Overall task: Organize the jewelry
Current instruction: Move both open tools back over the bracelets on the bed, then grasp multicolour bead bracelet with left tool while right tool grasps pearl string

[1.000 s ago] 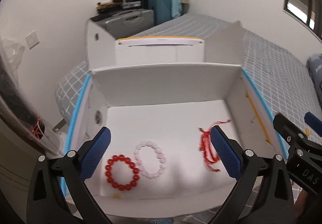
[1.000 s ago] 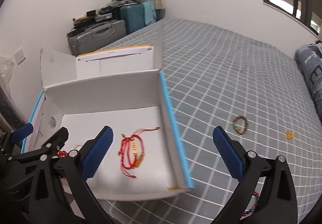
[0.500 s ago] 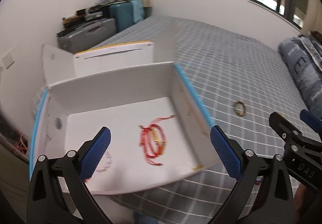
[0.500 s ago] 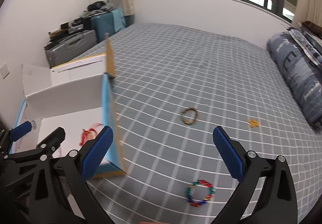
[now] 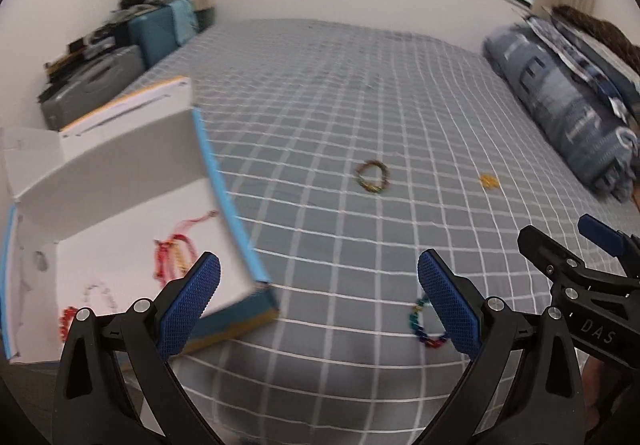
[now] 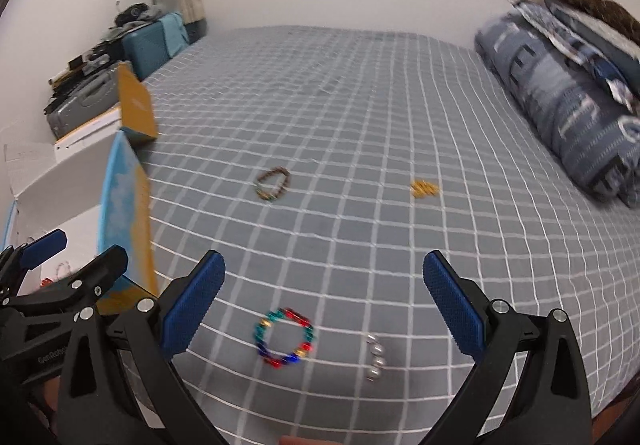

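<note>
Left wrist view
Left gripper (image 5: 318, 295): blue-padded jaws spread wide, nothing between them, held above the grey checked bedspread (image 5: 360, 117).
Box: a white cardboard box (image 5: 120, 181) with blue edging sits open at the left on the bed, its flaps standing up.
Inside the box: a red string bracelet (image 5: 174, 257) lies near the right wall; a pale bead bracelet (image 5: 98, 291) and a red bead bracelet (image 5: 66, 321) lie nearer the front, both blurred.
On the bed: a brown-green bead bracelet (image 5: 373, 176) lies well out from the box; a small yellow piece (image 5: 489, 181) lies to its right; a multicoloured bead bracelet (image 5: 424, 327) lies partly behind the right finger pad.
Right gripper (image 5: 576, 245): seen at the right edge, side on.

Right wrist view
Right gripper (image 6: 324, 301): jaws wide apart and empty, above the bedspread (image 6: 360, 105).
Nearest jewelry: the multicoloured bead bracelet (image 6: 285, 337) lies flat on the bed between the two pads in this view; a short row of silver beads (image 6: 375, 359) lies just to its right.
Farther out: the brown-green bracelet (image 6: 274, 183) and the yellow piece (image 6: 425, 188) lie apart, mid-bed.
Box (image 6: 124, 205): at the left, its blue and orange side facing the camera.
Left gripper (image 6: 72, 257): at the lower left in front of the box.
Surroundings: a folded blue quilt (image 6: 568, 93) lies at the right; suitcases (image 6: 100, 85) are stacked beyond the box.
</note>
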{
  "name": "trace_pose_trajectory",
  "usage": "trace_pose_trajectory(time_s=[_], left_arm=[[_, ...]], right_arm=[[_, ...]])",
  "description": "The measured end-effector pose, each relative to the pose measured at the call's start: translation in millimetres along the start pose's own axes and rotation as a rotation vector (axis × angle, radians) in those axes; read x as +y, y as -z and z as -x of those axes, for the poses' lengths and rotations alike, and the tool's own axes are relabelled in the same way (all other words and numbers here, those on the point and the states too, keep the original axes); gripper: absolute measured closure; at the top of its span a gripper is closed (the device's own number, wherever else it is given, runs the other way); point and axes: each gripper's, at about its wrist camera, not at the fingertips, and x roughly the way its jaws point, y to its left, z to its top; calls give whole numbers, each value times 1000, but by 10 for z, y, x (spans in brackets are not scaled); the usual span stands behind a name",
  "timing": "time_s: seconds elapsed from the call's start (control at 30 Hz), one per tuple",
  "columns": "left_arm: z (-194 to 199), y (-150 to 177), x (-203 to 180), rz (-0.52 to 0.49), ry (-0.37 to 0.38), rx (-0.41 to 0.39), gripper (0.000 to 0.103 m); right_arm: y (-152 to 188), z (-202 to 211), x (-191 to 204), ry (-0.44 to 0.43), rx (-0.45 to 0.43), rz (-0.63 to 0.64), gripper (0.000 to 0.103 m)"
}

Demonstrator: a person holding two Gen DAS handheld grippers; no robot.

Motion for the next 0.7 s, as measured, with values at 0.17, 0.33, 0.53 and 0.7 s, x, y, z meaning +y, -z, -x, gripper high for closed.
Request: trace_pose_trajectory(time_s=[0.17, 0.33, 0.53, 0.7], left_arm=[[-235, 76, -275, -38, 33, 41, 6], [-503, 153, -461, -64, 77, 97, 6], [-838, 264, -585, -72, 106, 168, 6], [-995, 338, -639, -84, 106, 198, 6]], right_arm=[[200, -211, -304, 0, 70, -26, 8], [398, -406, -507, -14, 140, -55, 8], [610, -603, -631, -36, 208, -69, 8], [744, -769, -639, -43, 261, -63, 8]])
